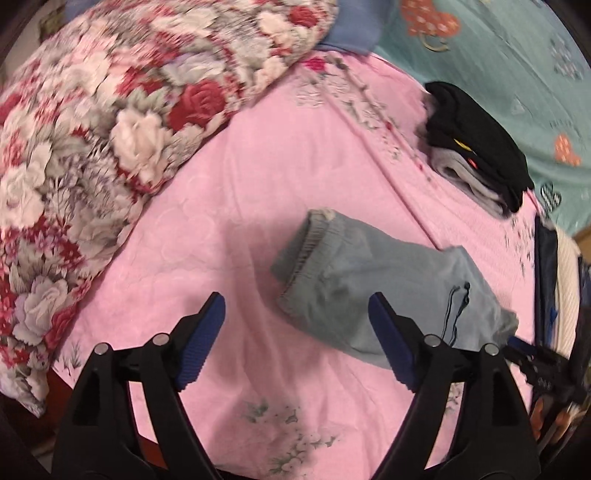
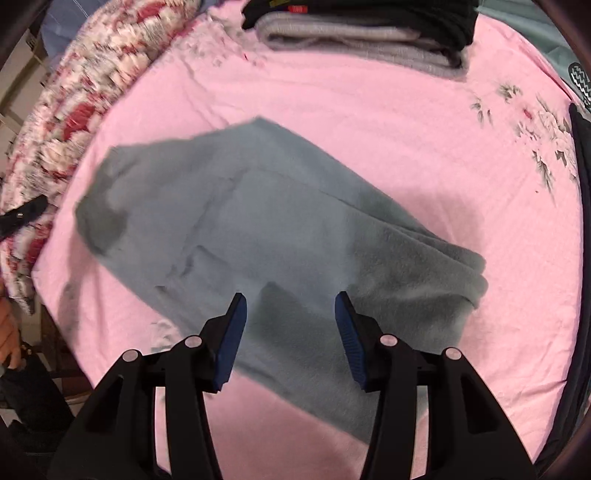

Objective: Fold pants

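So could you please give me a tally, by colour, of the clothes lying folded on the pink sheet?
Grey-blue: 1, the pants under the tongs.
Black: 1, the top garment of the stack.
Light grey: 1, the garment beneath it.
Total: 3. The stack may hide more layers.

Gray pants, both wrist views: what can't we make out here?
- Gray pants: near end in the right wrist view hidden behind the right gripper.
- Folded stack: cut off by the top edge of that view.
- Floral quilt: motion-blurred in the left wrist view.
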Action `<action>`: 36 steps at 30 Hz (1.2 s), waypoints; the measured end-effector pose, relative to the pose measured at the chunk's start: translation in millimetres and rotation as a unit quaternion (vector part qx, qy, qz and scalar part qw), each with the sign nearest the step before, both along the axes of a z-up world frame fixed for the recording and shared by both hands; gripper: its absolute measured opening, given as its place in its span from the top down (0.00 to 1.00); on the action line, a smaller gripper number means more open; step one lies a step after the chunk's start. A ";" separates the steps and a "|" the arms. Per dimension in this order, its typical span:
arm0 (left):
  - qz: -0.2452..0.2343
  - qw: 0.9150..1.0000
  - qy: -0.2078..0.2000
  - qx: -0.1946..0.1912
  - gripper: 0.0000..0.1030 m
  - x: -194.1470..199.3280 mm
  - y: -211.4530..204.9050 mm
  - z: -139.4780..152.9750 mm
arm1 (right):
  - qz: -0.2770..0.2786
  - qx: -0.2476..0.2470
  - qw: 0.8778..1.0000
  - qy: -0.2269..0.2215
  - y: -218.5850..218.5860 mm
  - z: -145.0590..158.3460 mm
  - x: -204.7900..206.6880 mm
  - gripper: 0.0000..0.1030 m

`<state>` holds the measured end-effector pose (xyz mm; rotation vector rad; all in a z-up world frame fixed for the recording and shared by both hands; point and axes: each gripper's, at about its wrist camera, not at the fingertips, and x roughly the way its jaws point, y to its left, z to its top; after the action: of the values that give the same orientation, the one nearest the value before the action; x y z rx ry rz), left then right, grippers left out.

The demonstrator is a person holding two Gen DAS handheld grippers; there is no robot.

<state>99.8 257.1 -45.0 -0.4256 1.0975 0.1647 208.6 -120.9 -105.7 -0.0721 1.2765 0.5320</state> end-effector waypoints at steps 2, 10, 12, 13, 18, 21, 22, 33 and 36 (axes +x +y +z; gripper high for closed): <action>0.005 1.000 0.007 -0.015 0.20 6.9 9.3 -5.0 | -0.002 0.025 1.000 -0.016 -11.7 18.5 -15.2 0.51; -0.072 0.994 0.057 -0.057 0.20 75.2 12.9 -58.9 | -0.008 0.067 0.996 -0.056 -58.7 50.6 -92.1 0.49; -0.096 0.991 0.069 -0.058 0.20 85.1 9.6 -70.9 | -0.022 0.067 0.996 -0.059 -70.8 50.5 -102.5 0.49; -0.100 0.991 0.077 -0.054 0.20 88.1 8.9 -76.0 | -0.032 0.068 0.995 -0.059 -77.3 50.3 -107.3 0.49; -0.138 0.984 0.091 -0.068 0.17 87.6 -0.3 -84.5 | -0.075 0.079 0.993 -0.041 -89.3 37.9 -106.9 0.49; -0.167 0.977 0.094 -0.092 0.17 83.9 -10.0 -84.4 | -0.085 0.081 0.993 -0.031 -90.0 32.2 -103.0 0.49; -0.171 0.977 0.092 -0.089 0.17 84.7 -11.4 -85.2 | -0.089 0.081 0.992 -0.026 -89.5 30.2 -100.9 0.49; -0.191 0.978 0.057 -0.060 0.78 87.1 -37.6 -69.5 | -0.079 0.076 0.994 -0.023 -71.1 34.9 -95.6 0.49; -0.205 0.975 0.013 -0.089 0.78 74.1 -44.7 -43.0 | -0.088 0.072 0.993 -0.017 -70.2 35.3 -90.0 0.49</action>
<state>173.8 212.3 -87.9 -0.3473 1.2070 -0.2951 118.6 -191.1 -70.5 0.1504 1.1938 0.4672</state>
